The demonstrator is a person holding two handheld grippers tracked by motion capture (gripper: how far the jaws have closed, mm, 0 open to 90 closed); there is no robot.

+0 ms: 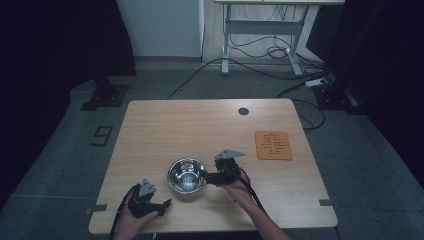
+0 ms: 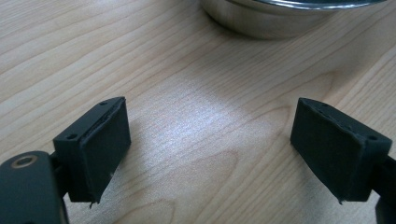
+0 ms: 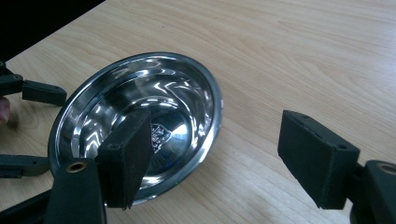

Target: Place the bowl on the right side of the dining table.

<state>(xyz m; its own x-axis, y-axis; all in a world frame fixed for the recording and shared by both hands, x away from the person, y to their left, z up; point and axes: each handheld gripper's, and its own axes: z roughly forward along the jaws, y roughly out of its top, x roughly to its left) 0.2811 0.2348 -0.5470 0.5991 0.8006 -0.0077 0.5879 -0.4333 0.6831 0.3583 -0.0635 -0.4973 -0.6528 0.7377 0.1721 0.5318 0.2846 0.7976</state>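
While jaws gape, right gripper [image 1: 206, 176] straddles bowl [image 1: 186, 175] rim.

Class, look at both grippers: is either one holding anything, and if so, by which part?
Nothing is held. The left gripper is open over bare table; the right gripper is open, straddling the bowl's rim without clamping.

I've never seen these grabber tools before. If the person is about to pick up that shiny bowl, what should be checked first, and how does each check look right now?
1. Right gripper open: ok, jaws stand wide apart.
2. Jaws straddle the bowl rim: ok, one jaw over the inside, the other outside over the table.
3. Jaws touching the rim: cannot tell.
4. Bowl empty: ok, bare metal inside.
5. Left gripper out of the way: ok, open over bare wood, short of the bowl.
6. Room around the bowl: ok, the orange mat lies well off to the side.
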